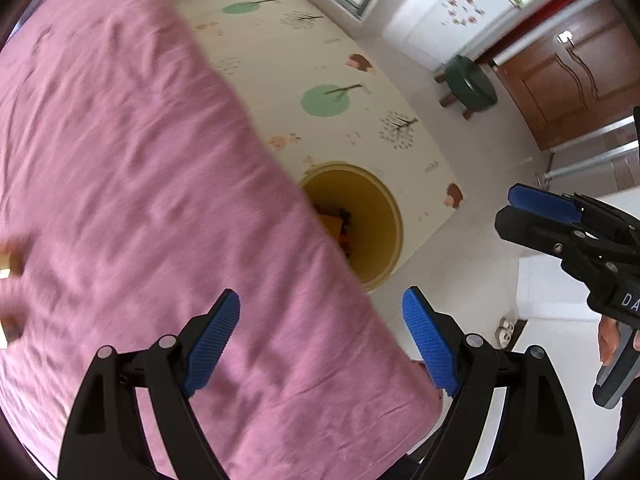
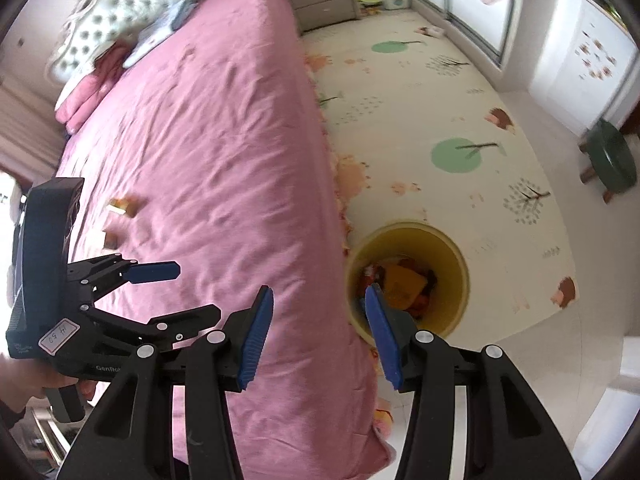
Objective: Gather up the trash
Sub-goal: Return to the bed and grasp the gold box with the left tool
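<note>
A yellow trash bin (image 2: pixel 456 276) stands on the floor beside the pink bed (image 2: pixel 208 152), with orange and dark wrappers inside; it also shows in the left wrist view (image 1: pixel 384 216). Two small gold-brown wrappers (image 2: pixel 122 206) lie on the bed's left part, blurred at the left edge of the left wrist view (image 1: pixel 10 260). My left gripper (image 1: pixel 320 340) is open and empty above the bed's edge; it also appears in the right wrist view (image 2: pixel 188 292). My right gripper (image 2: pixel 318 336) is open and empty over the bed's edge next to the bin, seen side-on in the left wrist view (image 1: pixel 516 208).
A patterned cream play mat (image 2: pixel 420 92) covers the floor beside the bed. A green stool (image 2: pixel 610 158) stands at the right near a wooden door (image 1: pixel 568 76). A nightstand (image 2: pixel 324 0) and tufted headboard (image 2: pixel 132 4) are at the far end.
</note>
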Available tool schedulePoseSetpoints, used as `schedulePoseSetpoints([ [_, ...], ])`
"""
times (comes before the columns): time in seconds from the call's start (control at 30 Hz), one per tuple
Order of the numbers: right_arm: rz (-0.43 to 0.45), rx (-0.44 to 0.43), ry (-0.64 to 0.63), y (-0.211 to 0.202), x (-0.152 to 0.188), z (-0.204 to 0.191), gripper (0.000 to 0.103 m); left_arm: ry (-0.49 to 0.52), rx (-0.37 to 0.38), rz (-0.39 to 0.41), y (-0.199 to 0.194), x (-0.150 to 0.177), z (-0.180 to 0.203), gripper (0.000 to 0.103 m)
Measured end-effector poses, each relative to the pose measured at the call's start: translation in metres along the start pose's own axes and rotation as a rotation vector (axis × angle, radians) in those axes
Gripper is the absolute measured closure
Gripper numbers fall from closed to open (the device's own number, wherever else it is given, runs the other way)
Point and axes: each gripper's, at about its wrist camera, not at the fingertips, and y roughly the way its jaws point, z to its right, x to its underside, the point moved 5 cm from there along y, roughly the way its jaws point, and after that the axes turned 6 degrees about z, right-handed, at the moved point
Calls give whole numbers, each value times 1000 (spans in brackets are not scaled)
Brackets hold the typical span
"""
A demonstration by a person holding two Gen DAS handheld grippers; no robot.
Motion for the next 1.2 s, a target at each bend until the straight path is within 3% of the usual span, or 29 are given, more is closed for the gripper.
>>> schedulePoseSetpoints([
  [0.57,-91,-135,-307,63,-13,-193,55,-348,-120,124,-87,70,-178,20],
  [0.9,-148,-176,-437,107,-24,-273,54,-512,-167,168,-109,95,-260,20],
  [1.2,-196,-203,-568,156,-43,-335,54,-805,-189,220,-110,109,-346,20],
])
